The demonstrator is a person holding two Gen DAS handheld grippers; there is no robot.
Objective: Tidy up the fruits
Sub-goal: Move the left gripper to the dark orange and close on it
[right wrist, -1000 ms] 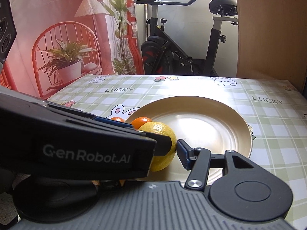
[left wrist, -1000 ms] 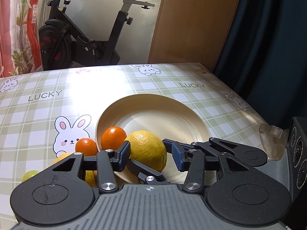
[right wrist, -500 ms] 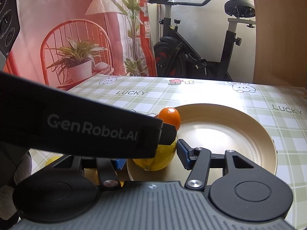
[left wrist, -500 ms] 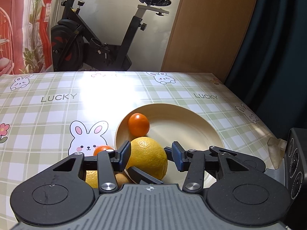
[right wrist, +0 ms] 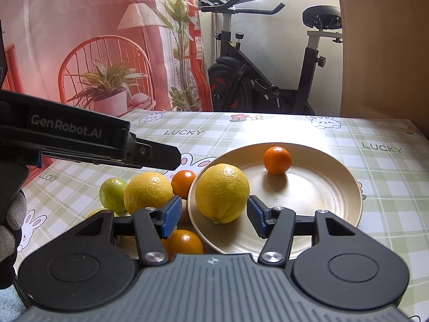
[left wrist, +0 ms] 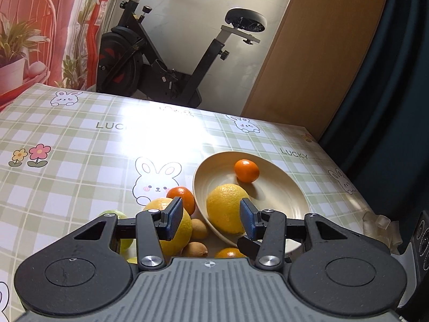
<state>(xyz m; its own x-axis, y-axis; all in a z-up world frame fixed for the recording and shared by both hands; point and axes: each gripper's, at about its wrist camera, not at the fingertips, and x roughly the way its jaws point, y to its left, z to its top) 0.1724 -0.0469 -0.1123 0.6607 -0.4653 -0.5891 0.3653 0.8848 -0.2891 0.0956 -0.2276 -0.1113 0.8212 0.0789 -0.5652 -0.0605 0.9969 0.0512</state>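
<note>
A cream plate (left wrist: 278,187) (right wrist: 321,187) holds a big yellow citrus (left wrist: 228,208) (right wrist: 222,192) at its near left edge and a small tangerine (left wrist: 246,171) (right wrist: 277,159) farther in. My left gripper (left wrist: 211,218) is open and empty, raised above the pile and the plate's left rim. In the right wrist view its body (right wrist: 88,142) hangs over the fruit. My right gripper (right wrist: 213,216) is open and empty, its pads either side of the big citrus without touching it. Left of the plate lie a second yellow citrus (right wrist: 148,192), a green fruit (right wrist: 112,194), tangerines (right wrist: 183,183) and small brown fruits (left wrist: 199,228).
The table has a green checked cloth with rabbits (left wrist: 156,179) and "LUCKY" prints. An exercise bike (left wrist: 166,61) stands behind the far edge. A wooden panel (left wrist: 308,53) and dark curtain are at the right. A clear plastic piece (left wrist: 380,222) lies near the right edge.
The left gripper let go of the big yellow citrus on the plate, opened wider and pulled up and back. The small tangerine rolled farther into the plate. The right gripper also backed off.
</note>
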